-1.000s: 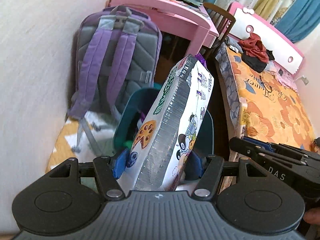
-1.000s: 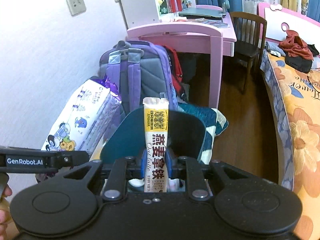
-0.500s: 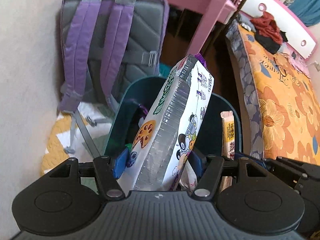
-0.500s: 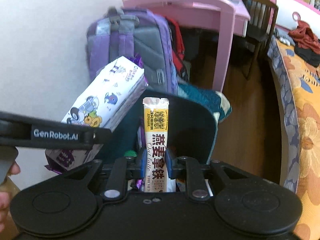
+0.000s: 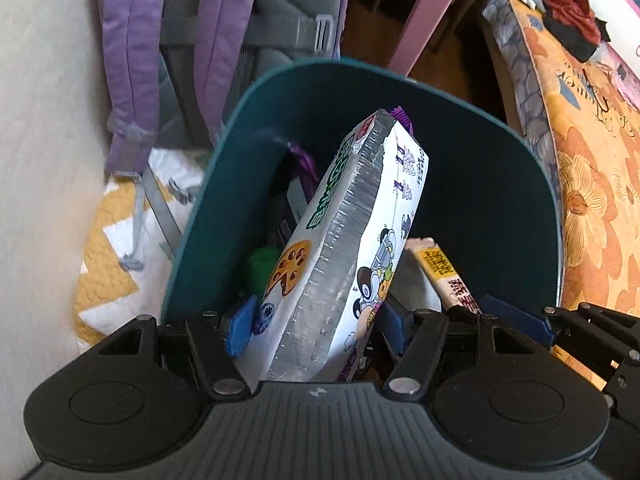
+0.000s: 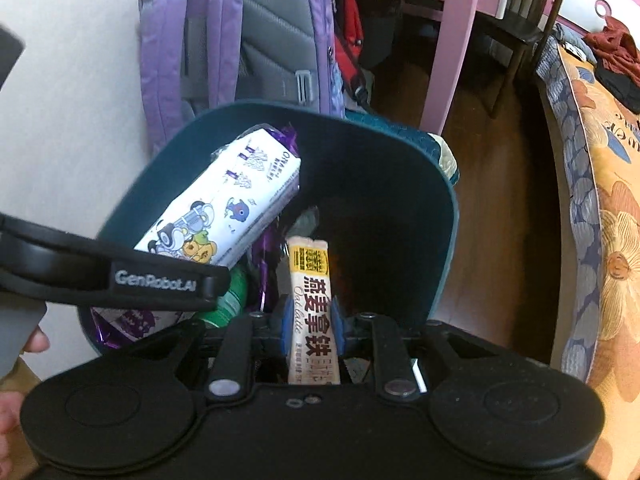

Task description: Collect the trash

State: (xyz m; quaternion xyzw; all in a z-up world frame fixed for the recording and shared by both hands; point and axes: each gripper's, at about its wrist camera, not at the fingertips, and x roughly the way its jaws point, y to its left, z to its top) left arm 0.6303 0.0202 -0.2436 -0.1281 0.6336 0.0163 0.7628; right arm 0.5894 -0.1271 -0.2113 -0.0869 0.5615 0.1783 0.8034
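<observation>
Two claws over the teal bin (image 5: 516,184)
We see left gripper (image 5: 316,324) pinching cookie pack (image 5: 352,248); right gripper (image 6: 310,322) pinching latte sachet (image 6: 314,304).

**Both items over the bin**

Bin (image 6: 436,240) sits on the floor, backpack (image 6: 240,40) right behind it against the wall, desk leg (image 6: 452,48) behind-right, bed (image 6: 600,200) to the right. Snack pack (image 5: 352,240) tilts into the bin's left half, held in the left gripper (image 5: 316,324). Sachet (image 6: 312,300) stands upright to its right, in the right gripper (image 6: 310,326). Wrappers (image 6: 268,256) lie in the bin, below both.
</observation>
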